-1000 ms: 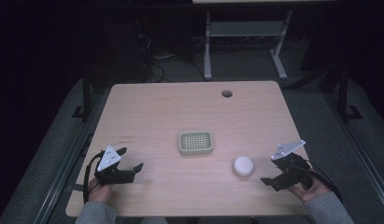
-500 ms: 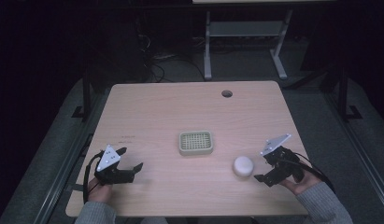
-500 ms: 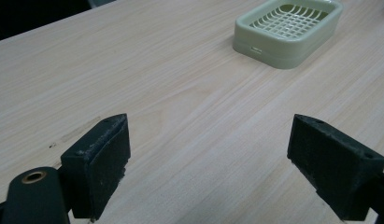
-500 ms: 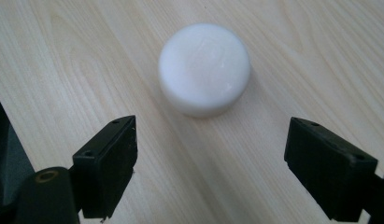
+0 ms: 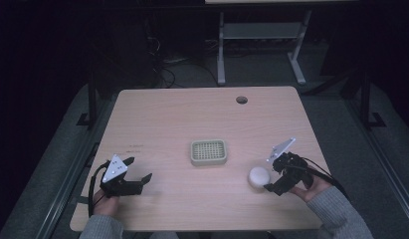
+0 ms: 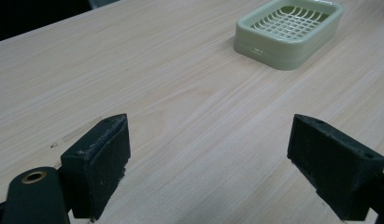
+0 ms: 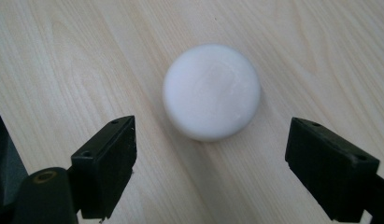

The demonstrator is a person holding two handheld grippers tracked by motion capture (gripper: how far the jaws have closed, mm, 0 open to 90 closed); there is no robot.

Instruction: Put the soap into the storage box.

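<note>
So this looks like the very start of the job: nothing is picked up yet. The right gripper (image 5: 272, 181) has its jaws spread wide and is pointed straight at the white round soap (image 7: 211, 91), which sits flat on the table (image 5: 192, 114) just ahead of the jaw tips, roughly centred between them. The jaws aren't touching it; bare wood shows on both sides. My read is the reach is nearly done, and what's left is closing in, the squeeze, the lift, and probably a drop into the dish.

The left gripper (image 5: 137, 173) is also wide open and holding nothing, parked low over the wood. From its own camera, the pale green soap dish (image 6: 289, 31) is well ahead and off to the right of the jaws, with nothing in its grid.

Further out from the right gripper, the dish sits beyond the soap and to the left, near it but clearly apart.

Count:
- 1 soap
- 1 soap dish
- 2 grippers, both empty
- 1 cable hole (image 5: 241, 99) near the table's far edge

Past the table there's a grey metal stand (image 5: 259, 37) on the dark floor.
</note>
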